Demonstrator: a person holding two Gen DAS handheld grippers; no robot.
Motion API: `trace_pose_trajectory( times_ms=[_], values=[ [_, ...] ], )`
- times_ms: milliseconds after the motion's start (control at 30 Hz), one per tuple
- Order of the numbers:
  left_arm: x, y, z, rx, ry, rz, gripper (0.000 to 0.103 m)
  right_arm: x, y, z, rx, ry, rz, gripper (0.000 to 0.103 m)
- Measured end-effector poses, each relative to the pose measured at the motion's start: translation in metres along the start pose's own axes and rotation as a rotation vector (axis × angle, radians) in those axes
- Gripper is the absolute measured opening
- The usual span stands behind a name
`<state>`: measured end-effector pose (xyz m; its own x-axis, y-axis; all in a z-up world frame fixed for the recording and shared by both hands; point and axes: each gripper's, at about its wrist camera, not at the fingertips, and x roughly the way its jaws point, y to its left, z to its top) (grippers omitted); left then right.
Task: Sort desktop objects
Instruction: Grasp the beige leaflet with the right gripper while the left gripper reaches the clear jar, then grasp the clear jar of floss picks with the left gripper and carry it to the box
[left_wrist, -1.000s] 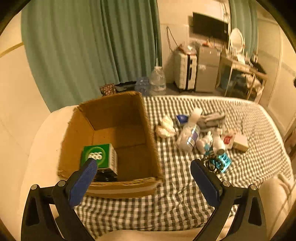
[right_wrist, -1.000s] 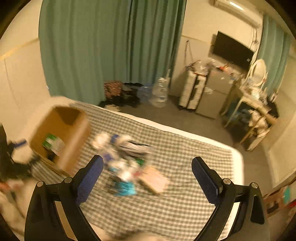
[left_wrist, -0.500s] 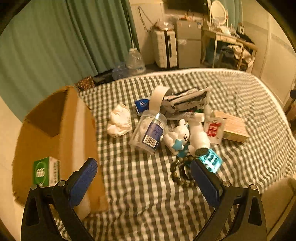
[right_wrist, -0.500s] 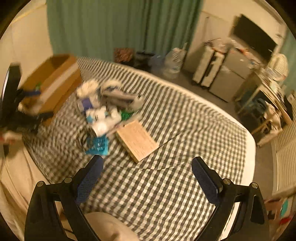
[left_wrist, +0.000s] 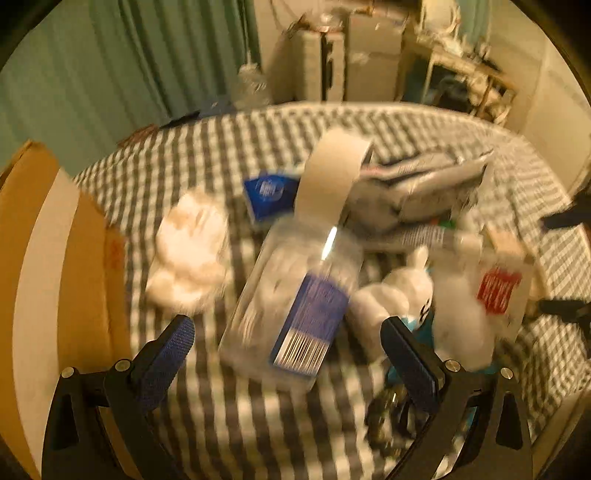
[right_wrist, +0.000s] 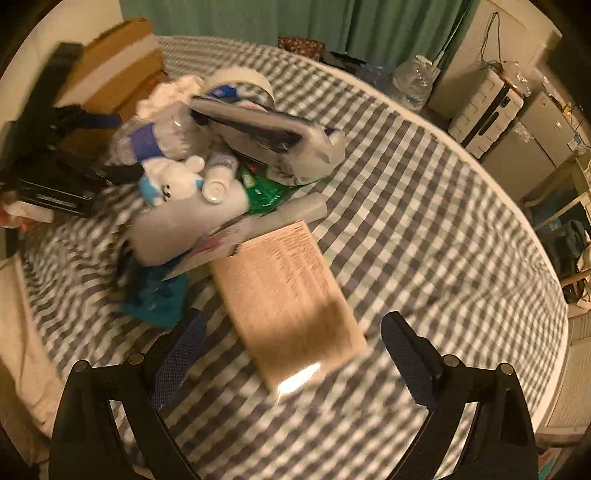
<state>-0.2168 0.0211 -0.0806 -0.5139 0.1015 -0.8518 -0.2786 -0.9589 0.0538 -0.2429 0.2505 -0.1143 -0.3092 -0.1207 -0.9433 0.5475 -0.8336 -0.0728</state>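
Both grippers have dropped closer to the pile since half a second ago: the left gripper (left_wrist: 286, 343), jaws apart, now frames the clear plastic jar (left_wrist: 295, 299), which lies right of the cardboard box (left_wrist: 40, 258); the right gripper (right_wrist: 291, 341), jaws apart and empty, hangs over the tan flat box (right_wrist: 288, 295) right of that jar

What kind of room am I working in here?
Probably a bedroom: the objects lie on a checked bedsheet, with green curtains, a suitcase and a cluttered dressing table around it.
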Motion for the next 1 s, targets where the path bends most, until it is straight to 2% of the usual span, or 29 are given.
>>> trace_pose_trajectory(
  times_ms=[167, 300, 433, 500, 633, 767, 867, 933, 1000],
  values=[
    [0.008, 0.013, 0.006, -0.039, 0.035, -0.13, 0.103, 0.032, -0.004, 0.006, 0.058, 0.051, 0.078, 0.096],
    [0.008, 0.018, 0.001, -0.057, 0.078, -0.206, 0.103, 0.035, 0.005, -0.001, 0.117, 0.065, 0.018, 0.097],
    [0.002, 0.02, -0.007, 0.012, 0.07, -0.187, 0.103, 0.026, 0.004, -0.019, 0.299, 0.131, -0.023, 0.093],
    [0.002, 0.012, -0.007, 0.068, 0.069, -0.156, 0.103, 0.018, -0.001, -0.033, 0.396, 0.146, 0.008, 0.093],
    [0.005, -0.006, -0.005, 0.172, 0.1, -0.114, 0.1, 0.0, -0.003, -0.057, 0.473, 0.164, 0.058, 0.09],
    [0.008, -0.005, 0.008, 0.127, 0.094, -0.118, 0.1, -0.019, -0.005, -0.085, 0.545, 0.144, 0.079, 0.089],
    [0.016, 0.0, 0.017, 0.071, 0.138, -0.139, 0.1, -0.027, -0.01, -0.102, 0.604, 0.131, 0.126, 0.089],
    [0.015, 0.004, 0.021, 0.031, 0.157, -0.128, 0.1, -0.031, -0.011, -0.111, 0.621, 0.13, 0.143, 0.089],
    [0.007, 0.01, 0.022, 0.002, 0.137, -0.125, 0.1, -0.036, -0.013, -0.118, 0.617, 0.107, 0.142, 0.089]
  ],
)
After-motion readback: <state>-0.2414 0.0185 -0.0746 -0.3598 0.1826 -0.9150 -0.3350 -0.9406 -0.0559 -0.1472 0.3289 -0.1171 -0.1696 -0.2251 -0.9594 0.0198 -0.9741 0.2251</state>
